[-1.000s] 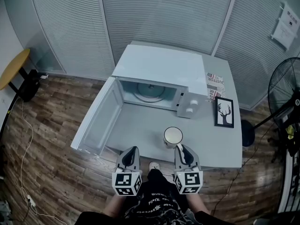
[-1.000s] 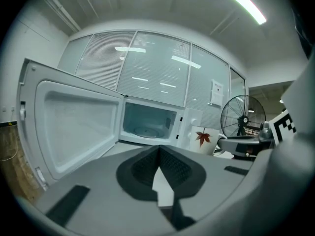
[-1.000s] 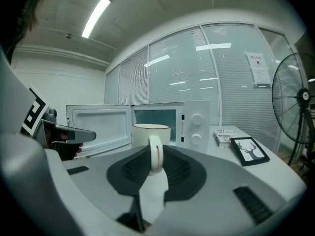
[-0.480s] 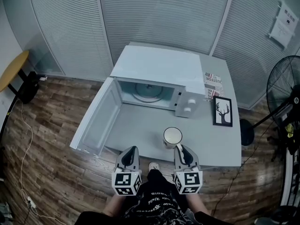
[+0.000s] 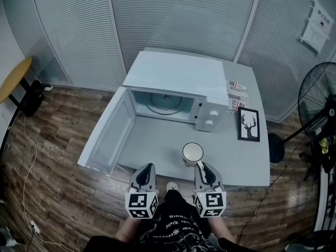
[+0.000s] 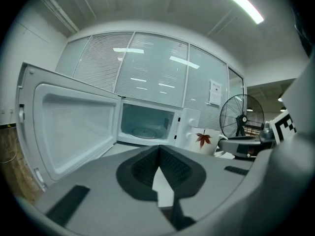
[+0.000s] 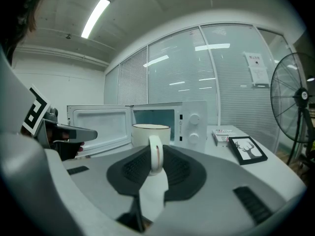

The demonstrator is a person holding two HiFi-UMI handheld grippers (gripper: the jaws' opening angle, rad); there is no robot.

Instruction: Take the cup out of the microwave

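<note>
While the open microwave (image 5: pixel 178 83) holds its glass turntable (image 5: pixel 167 103), the cup (image 5: pixel 192 153) stands outside.

Wood plank floor (image 5: pixel 52 156); slatted blinds (image 5: pixel 178 14) behind; black standing fan (image 5: pixel 317 96) right; yellow round table (image 5: pixel 13 77) left.

Cool, even light comes from ceiling tube lamps (image 6: pixel 243 5), glinting on the glass wall (image 6: pixel 147 68) at twelve o'clock. Shadows are soft. Fisheye bending curves edges; gripper-view corners go black.
</note>
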